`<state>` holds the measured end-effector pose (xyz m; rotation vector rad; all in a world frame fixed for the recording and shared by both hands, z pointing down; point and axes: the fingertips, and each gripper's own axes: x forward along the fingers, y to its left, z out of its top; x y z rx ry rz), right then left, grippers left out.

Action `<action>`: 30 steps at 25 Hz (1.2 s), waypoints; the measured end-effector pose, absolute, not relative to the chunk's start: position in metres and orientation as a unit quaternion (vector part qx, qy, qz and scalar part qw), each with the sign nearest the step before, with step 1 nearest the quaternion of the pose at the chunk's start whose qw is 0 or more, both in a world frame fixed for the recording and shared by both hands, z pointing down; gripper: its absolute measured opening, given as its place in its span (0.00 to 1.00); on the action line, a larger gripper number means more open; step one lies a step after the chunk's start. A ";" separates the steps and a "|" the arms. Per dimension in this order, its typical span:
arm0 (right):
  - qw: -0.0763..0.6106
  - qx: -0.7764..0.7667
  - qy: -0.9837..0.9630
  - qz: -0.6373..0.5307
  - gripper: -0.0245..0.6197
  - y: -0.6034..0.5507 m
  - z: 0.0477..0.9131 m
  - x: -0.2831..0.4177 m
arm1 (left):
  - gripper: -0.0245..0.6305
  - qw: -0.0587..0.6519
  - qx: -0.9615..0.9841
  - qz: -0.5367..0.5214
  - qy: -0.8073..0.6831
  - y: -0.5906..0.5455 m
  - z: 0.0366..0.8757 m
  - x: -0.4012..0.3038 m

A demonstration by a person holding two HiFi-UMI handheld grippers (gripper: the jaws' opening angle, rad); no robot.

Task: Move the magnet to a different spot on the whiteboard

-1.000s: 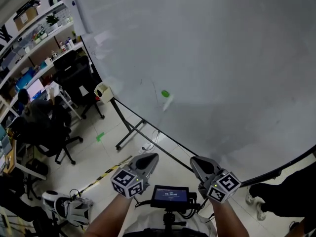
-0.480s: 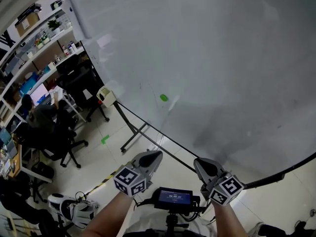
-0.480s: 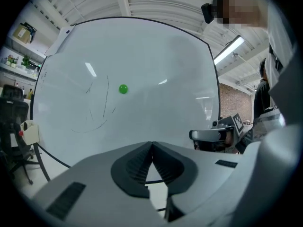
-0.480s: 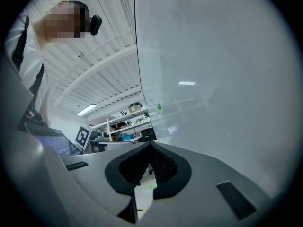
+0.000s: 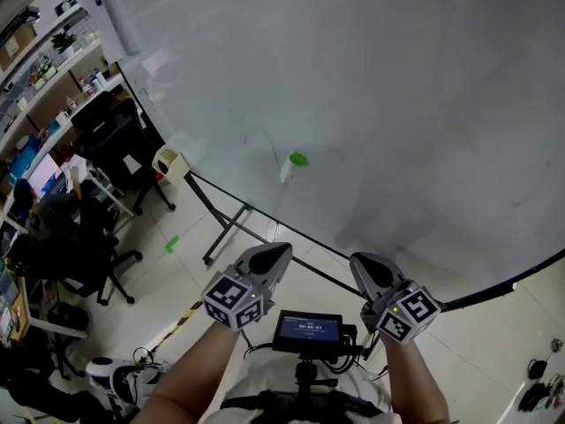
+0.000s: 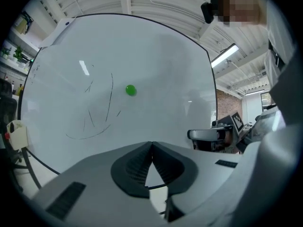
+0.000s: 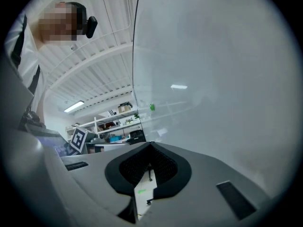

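A small round green magnet sticks to the large whiteboard, low and left of its middle. It also shows in the left gripper view as a green magnet beside faint pen marks, and in the right gripper view as a tiny green magnet. My left gripper hangs well below the magnet, shut and empty. My right gripper is beside it, also shut with nothing between its jaws. Both are clear of the board.
The whiteboard's black stand reaches the tiled floor at the left. Office chairs, desks and shelves fill the left side. A small screen sits between my arms. A white container hangs at the board's left corner.
The view has shifted: the board and the magnet now sit slightly higher and further right in the head view. Both grippers stay shut and have drifted a little.
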<state>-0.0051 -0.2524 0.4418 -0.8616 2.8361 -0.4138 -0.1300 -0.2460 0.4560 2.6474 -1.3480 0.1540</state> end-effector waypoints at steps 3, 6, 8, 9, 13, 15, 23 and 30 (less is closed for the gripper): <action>0.067 -0.301 0.942 -0.130 0.09 -0.254 0.438 -0.015 | 0.09 0.077 0.889 0.055 -0.447 -0.252 0.454 -0.145; 0.057 -0.313 0.940 -0.122 0.09 -0.256 0.432 -0.021 | 0.09 0.066 0.890 0.059 -0.447 -0.259 0.448 -0.156; 0.052 -0.320 0.939 -0.117 0.09 -0.258 0.428 -0.025 | 0.09 0.051 0.891 0.061 -0.448 -0.264 0.441 -0.161; 0.050 -0.323 0.938 -0.115 0.09 -0.259 0.426 -0.026 | 0.09 0.041 0.891 0.062 -0.448 -0.267 0.436 -0.162; 0.042 -0.333 0.936 -0.109 0.09 -0.261 0.422 -0.030 | 0.09 0.001 0.894 0.068 -0.443 -0.279 0.418 -0.163; 0.042 -0.336 0.935 -0.107 0.09 -0.264 0.422 -0.032 | 0.09 -0.018 0.894 0.075 -0.441 -0.287 0.413 -0.163; 0.046 -0.353 0.929 -0.098 0.09 -0.272 0.422 -0.034 | 0.09 -0.109 0.885 0.105 -0.441 -0.321 0.391 -0.160; 0.055 -0.365 0.925 -0.093 0.09 -0.276 0.420 -0.029 | 0.09 -0.183 0.856 0.152 -0.460 -0.337 0.375 -0.158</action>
